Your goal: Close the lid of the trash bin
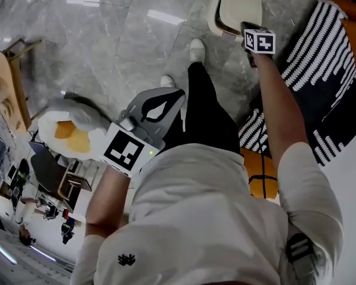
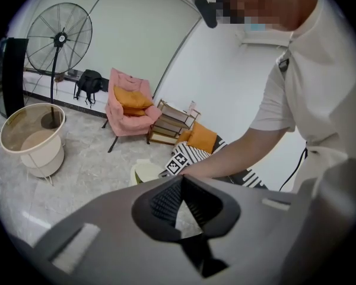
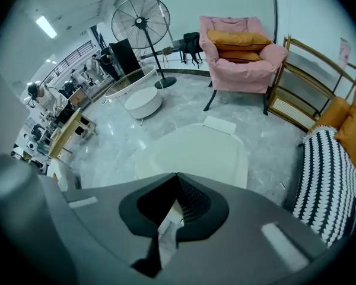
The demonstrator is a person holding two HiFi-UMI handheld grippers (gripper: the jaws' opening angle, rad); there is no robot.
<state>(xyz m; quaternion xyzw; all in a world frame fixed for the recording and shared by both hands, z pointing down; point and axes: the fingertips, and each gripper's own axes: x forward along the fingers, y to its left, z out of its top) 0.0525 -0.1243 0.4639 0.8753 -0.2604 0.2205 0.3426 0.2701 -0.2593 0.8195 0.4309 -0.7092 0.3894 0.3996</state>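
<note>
While we stand on the grey marble floor (image 1: pixel 107 52), the left tongs (image 1: pixel 179 94) sit closest to us, held in by the waist at about 9 o'clock of our black trouser leg (image 1: pixel 204 108); their tips are clenched together with nothing between them, as the left gripper view confirms.

Farther out, at the end of our outstretched right arm, the right tongs (image 1: pixel 247 27) hang over the 5 o'clock edge of the trash bin (image 1: pixel 213 18); their tips are likewise pressed shut and empty; whether they touch the bin we cannot tell.

The trash bin, cream-coloured, stands on the floor at about 1 o'clock from our feet; its lid (image 1: pixel 240 3) lies down flat over it, filling the middle of the right gripper view; a thin dark slit shows along its near edge from the head view, so we cannot say that it is fully seated.

At 3 o'clock of the bin lies a black-and-white striped rug (image 1: pixel 320 58), with an orange cushion (image 1: pixel 261 174) near our right side; beyond the bin, at 12 o'clock in the right gripper view, stands a pink armchair (image 3: pixel 240 64); at 11 o'clock, a tall standing fan (image 3: pixel 141 22).
</note>
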